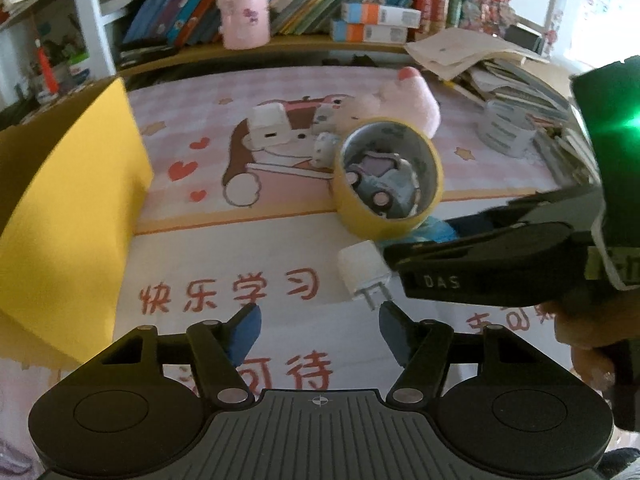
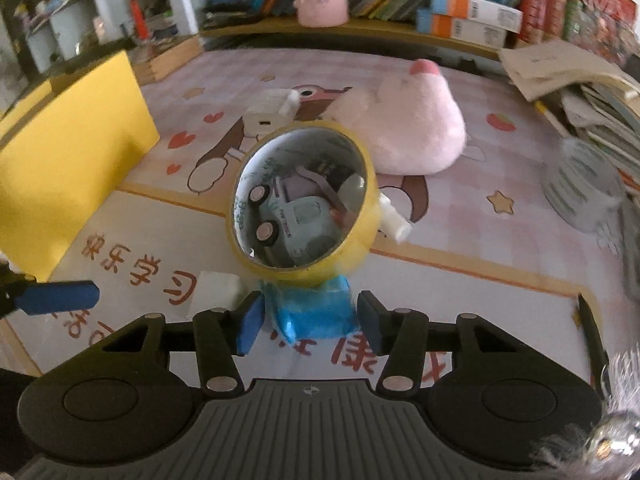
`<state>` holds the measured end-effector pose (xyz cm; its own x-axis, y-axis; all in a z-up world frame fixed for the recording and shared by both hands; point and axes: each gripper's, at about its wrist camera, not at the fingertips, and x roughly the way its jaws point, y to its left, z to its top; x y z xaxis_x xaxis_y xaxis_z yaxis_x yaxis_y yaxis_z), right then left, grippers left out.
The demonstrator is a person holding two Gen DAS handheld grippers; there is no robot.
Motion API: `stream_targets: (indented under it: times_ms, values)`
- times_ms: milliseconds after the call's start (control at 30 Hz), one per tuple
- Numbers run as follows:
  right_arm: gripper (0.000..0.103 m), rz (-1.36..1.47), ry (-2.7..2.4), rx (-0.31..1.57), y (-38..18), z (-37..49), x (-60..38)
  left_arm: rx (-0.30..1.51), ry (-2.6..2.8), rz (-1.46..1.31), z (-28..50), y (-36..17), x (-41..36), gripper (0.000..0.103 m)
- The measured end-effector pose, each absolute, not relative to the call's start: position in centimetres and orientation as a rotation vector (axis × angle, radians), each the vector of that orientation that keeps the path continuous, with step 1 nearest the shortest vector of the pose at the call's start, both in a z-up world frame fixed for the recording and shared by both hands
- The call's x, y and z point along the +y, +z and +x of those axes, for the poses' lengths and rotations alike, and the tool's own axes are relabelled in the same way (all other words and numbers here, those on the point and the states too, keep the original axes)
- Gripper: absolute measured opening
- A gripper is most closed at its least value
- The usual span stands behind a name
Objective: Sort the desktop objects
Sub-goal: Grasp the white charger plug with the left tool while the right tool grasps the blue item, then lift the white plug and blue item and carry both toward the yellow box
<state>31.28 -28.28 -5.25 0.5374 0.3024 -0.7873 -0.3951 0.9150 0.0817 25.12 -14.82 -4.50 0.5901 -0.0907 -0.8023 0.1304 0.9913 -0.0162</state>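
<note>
My right gripper (image 2: 310, 318) is shut on a crumpled blue packet (image 2: 316, 314) lying on the desk mat, one pad on each side of it. Right behind the packet a yellow tape roll (image 2: 304, 196) leans, with a pale blue toy car (image 2: 296, 216) inside its ring. A white charger plug (image 1: 362, 270) lies just ahead of my left gripper (image 1: 318, 320), prongs toward the right fingertip. That gripper is open with nothing between its pads. The right gripper's black body (image 1: 500, 260) reaches in from the right, beside the plug.
A yellow box (image 1: 68, 200) stands at the left. A pink plush (image 2: 412, 128), a second white charger (image 1: 268, 128) and a small white figure (image 1: 324, 148) lie behind the roll. A silver roll (image 2: 584, 188) and paper stacks (image 1: 460, 52) sit right; a pink cup (image 1: 242, 4) and books behind.
</note>
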Motion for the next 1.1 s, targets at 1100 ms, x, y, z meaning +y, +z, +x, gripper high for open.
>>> stream_targets:
  times_ms: [1100]
  values:
    - [0.037, -0.033, 0.337, 0.862, -0.8, 24.4, -30.3, 0.811, -0.167, 0.044, 22.3, -2.7, -13.6, 0.026]
